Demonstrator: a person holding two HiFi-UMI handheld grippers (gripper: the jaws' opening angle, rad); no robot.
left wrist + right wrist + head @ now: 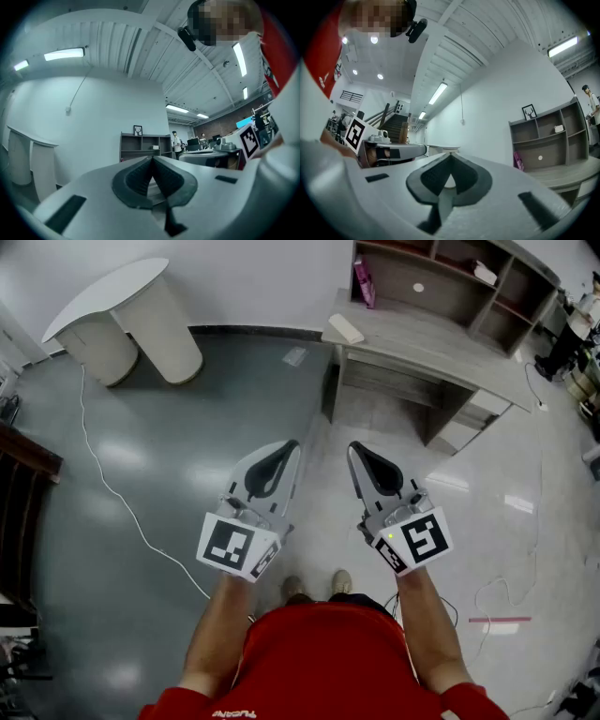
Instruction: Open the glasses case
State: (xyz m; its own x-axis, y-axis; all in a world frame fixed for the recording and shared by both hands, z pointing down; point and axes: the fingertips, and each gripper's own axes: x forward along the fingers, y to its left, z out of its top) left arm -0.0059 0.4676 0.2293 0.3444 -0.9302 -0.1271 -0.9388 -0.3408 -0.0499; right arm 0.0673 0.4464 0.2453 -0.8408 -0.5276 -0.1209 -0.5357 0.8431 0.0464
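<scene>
**Head view.** The left tool, a white two-jaw body with dark grey pads and a marker cube, and its matching right tool sit side by side at the centre of the frame, tips aimed up the picture. Both have their jaws pressed together on nothing. The likely glasses case, a pale beige oblong, lies in the upper middle on the near left corner of the grey wooden tabletop. It is well apart from both tools. Its long axis runs from upper left to lower right. It sits almost straight up-frame of the right tool, which makes that tool the nearer one.

**Left gripper view.** The pads meet in a closed seam with nothing between them. A grey open shelf unit stands far off at centre; the case cannot be made out.

**Right gripper view.** The jaws are again together and empty. The shelf unit and tabletop fill the right side, and the case is not visible there.
</scene>
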